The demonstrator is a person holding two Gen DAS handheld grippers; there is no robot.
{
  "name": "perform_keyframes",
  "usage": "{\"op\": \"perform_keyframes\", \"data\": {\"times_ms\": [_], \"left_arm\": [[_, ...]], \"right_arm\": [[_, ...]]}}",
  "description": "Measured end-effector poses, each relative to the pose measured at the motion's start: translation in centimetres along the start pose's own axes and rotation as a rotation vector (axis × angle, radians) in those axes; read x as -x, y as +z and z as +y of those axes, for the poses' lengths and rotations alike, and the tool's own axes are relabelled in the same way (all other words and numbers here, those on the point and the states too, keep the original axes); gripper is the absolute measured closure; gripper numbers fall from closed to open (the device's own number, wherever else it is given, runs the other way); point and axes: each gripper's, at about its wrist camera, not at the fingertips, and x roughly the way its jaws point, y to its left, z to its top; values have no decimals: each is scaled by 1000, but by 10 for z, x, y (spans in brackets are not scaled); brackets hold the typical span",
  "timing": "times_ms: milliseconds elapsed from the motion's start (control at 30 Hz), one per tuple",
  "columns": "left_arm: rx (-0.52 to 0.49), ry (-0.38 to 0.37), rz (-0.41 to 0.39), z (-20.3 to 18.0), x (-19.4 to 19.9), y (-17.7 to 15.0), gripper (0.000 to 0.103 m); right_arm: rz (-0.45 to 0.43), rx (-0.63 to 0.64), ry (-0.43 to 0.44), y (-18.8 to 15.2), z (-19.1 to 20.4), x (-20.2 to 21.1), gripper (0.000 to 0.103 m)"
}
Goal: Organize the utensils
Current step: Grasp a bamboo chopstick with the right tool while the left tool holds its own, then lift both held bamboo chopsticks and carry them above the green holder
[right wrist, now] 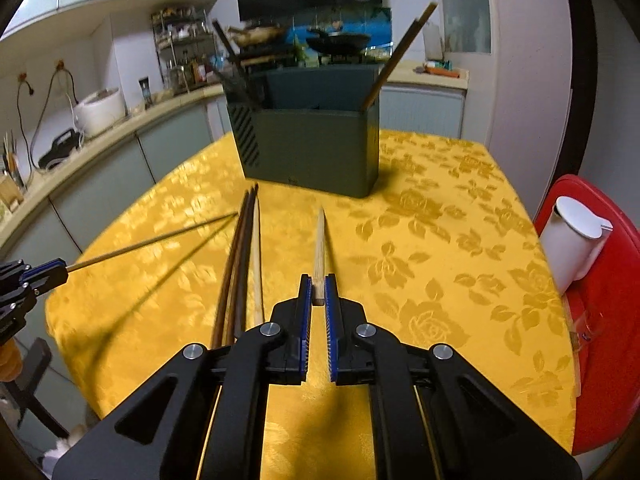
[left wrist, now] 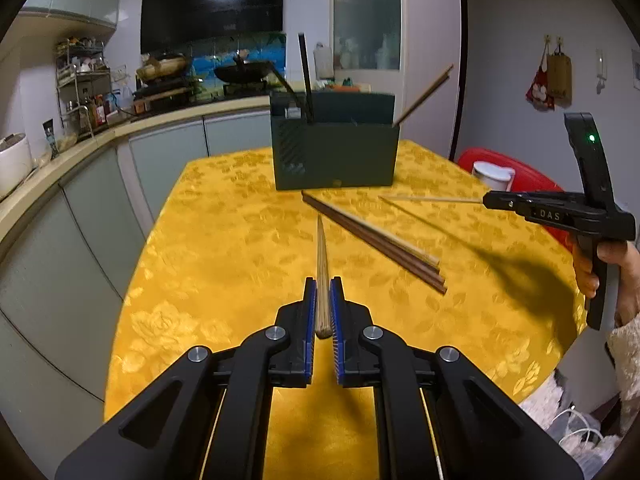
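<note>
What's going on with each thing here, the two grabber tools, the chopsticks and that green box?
Left gripper: shut on one chopstick, held off the table.
Right gripper: shut on another chopstick, also lifted.
Loose chopsticks: lying in a bundle on the yellow tablecloth.
Green box: upright, open at the top, a few utensils leaning inside.
White container: standing on the red chair, lid on.

black gripper [left wrist: 323, 292] with blue pads, silver screws; fuzzy cream sleeve [left wrist: 626, 344].
</note>
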Motion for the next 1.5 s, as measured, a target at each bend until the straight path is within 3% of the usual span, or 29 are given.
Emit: {"op": "perform_keyframes", "data": {"times_ms": [433, 833, 1100, 1500], "left_arm": [[-54, -2, -142, -1, 35, 69, 97], [-96, -12, -177, -3, 21, 136, 97], [-101, -27, -166, 1, 8, 173, 97], [-116, -49, -225, -21, -6, 263, 97]], "right_arm": [[-125, -30, 49, 34, 1, 41, 96], [-138, -29, 79, 76, -2, 42, 96], [-145, -30, 96, 119, -9, 46, 96], [-241, -33, 55, 207, -19, 50, 96]]}}
